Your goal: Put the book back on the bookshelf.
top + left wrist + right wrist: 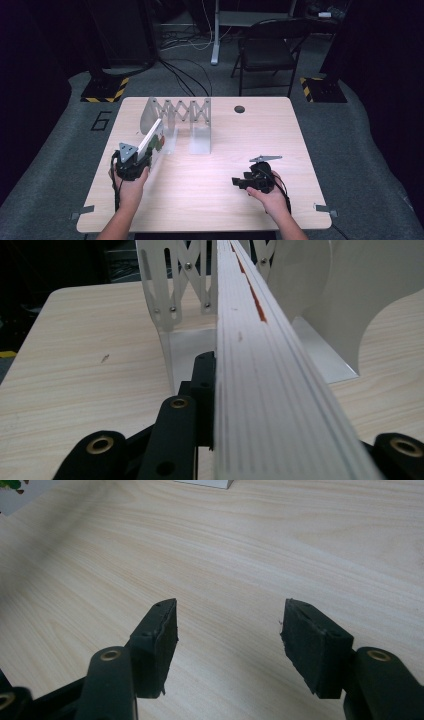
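A flat white book [150,137] with green and red pictures on its cover stands on edge at the table's left. My left gripper [141,159] is shut on its near end. In the left gripper view the book's ribbed white edge [260,370] runs away from me, and one black finger [204,375] presses its left face; the other finger is hidden behind it. The book's far end reaches into the metal accordion rack [182,112] [175,295], beside a curved white end plate [350,300]. My right gripper [236,181] [227,630] is open, pointing left over bare wood, with nothing between its fingers.
The wooden table [210,200] has a round cable hole [239,108] at the back. A black folding chair [267,50] and floor cables [185,75] lie beyond the far edge. A corner of the rack's base [205,482] sits ahead of the right gripper.
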Available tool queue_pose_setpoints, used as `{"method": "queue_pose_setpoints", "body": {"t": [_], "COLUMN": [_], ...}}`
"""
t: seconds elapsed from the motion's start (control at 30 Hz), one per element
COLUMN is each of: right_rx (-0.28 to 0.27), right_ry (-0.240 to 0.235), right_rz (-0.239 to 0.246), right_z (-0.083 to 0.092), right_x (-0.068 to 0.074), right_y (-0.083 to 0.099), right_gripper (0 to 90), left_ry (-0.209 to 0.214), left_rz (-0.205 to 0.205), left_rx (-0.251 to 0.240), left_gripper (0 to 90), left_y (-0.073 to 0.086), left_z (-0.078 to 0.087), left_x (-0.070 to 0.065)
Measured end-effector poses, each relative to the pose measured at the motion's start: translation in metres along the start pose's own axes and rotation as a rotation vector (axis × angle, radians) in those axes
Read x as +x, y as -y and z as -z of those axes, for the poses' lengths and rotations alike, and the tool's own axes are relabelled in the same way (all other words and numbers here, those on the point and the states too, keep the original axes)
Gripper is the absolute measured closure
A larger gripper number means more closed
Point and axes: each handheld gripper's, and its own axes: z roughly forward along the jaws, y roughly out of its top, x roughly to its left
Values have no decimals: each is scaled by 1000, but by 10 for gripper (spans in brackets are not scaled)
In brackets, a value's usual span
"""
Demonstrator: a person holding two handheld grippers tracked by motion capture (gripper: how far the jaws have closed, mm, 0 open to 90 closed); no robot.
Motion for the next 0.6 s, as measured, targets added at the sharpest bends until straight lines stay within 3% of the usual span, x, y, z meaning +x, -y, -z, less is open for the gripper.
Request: {"method": "queue_pose_setpoints", "body": {"t": [0.27,0.3,0.37,0.4,0.6], "right_rx": [-18,-10,-26,-12,-19], "right_ry": [18,18,24,26,34], "right_rz": [-7,-22,-5,-31,-31], "right_z": [7,9,10,12,14], "right_x": [-1,-1,-3,-2,-4], "right_y": [6,7,9,9,12], "right_gripper": [390,390,390,390,390], "left_ry": [-22,-30,-38,-42,-52], "left_rz": [22,17,0,10,-7], "left_rx": [-12,-8,1,-4,9], "left_gripper": [757,757,757,757,757], "left_y": [0,0,0,0,2], "left_z": [-12,-15,-18,-21,-31], "left_x": [2,3,4,3,4]}}
